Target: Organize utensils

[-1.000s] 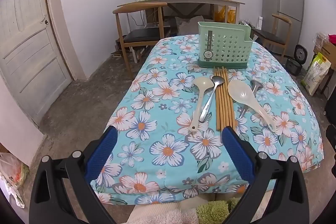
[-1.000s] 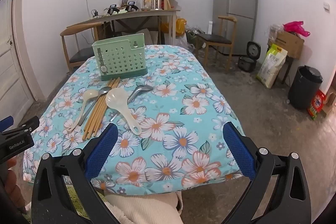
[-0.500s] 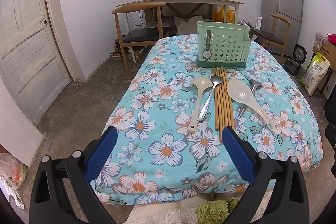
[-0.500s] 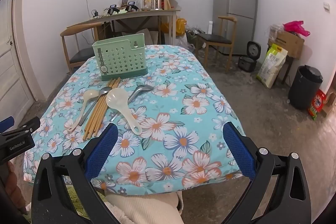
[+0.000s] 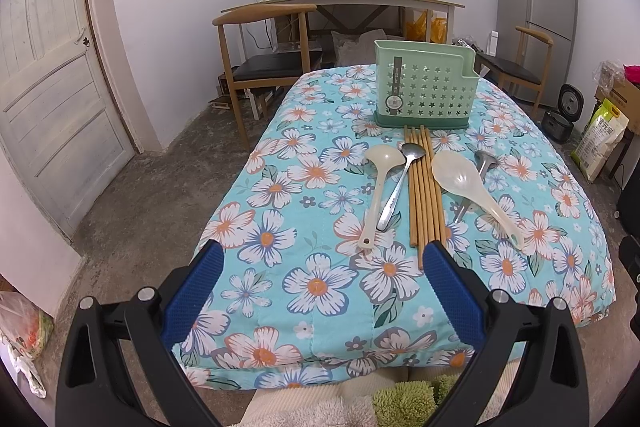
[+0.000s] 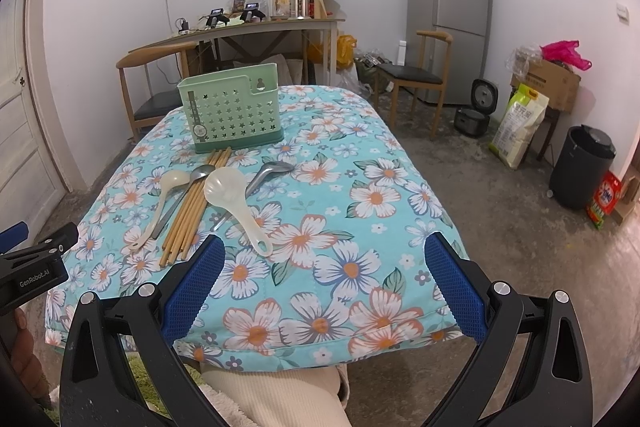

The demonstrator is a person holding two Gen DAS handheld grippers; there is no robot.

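Both my left gripper (image 5: 320, 259) and right gripper (image 6: 322, 255) gape wide, empty, over the table's near edge. Chopsticks (image 5: 424, 187), spoons and rice paddle (image 5: 472, 191) lie flat before the green caddy (image 5: 424, 91).

Each gripper, the left gripper (image 5: 320, 283) and the right gripper (image 6: 322, 279), has a black forked plastic frame with round silver screw heads and two fingers (image 5: 192, 291) faced with textured blue pads (image 6: 454, 287). Seen from the right wrist, the left one's black body carries white "GenRobot.AI" lettering. The person wears cream ribbed-knit clothing (image 6: 280, 399), with fluffy cream and green fabric (image 5: 404, 403) below.
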